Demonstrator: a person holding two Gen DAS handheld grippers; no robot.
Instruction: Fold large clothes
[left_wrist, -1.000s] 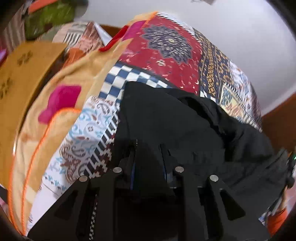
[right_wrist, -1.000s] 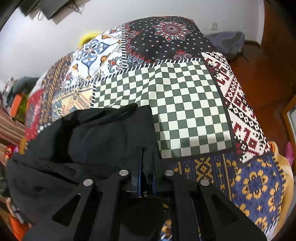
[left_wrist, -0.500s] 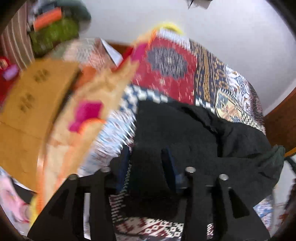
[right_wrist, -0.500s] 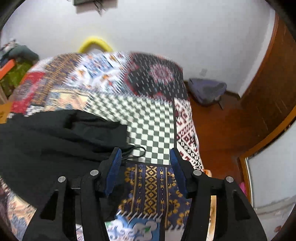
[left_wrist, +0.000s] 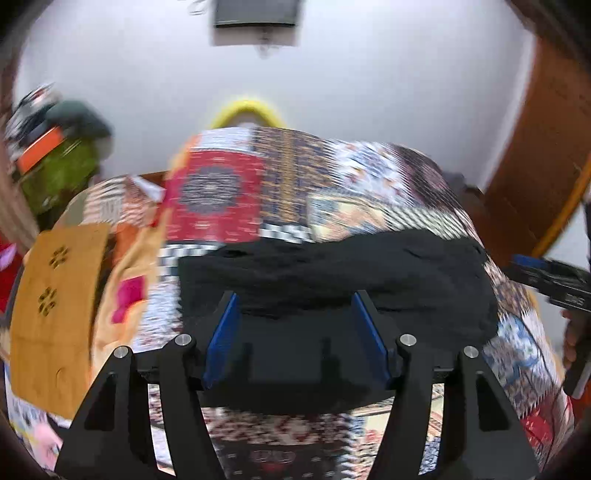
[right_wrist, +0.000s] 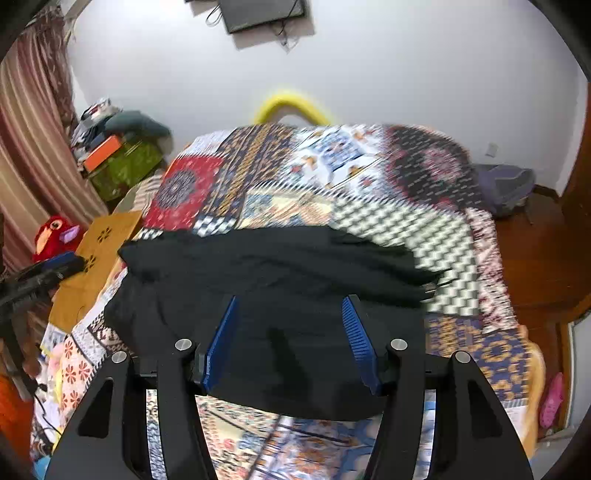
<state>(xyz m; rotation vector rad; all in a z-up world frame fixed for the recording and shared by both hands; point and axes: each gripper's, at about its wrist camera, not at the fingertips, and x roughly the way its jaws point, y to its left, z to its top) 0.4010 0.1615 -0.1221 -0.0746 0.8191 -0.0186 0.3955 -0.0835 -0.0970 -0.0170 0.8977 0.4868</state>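
Showing only in the right view: red plush toy (right_wrist: 55, 232).

Free room and obstacles. The patchwork bedspread (right_wrist: 369, 206) lies bare beyond and right of the black garment (right_wrist: 280, 266), which covers the near middle. At left, a wooden board (right_wrist: 103, 243), a green box (right_wrist: 125, 166) and a red plush toy (right_wrist: 51, 232) crowd the bedside; the wooden floor (right_wrist: 532, 251) at right is open.

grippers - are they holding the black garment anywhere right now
No. The left gripper and right gripper stand open, their jaws having just opened; the black garment lies loose on the bed.
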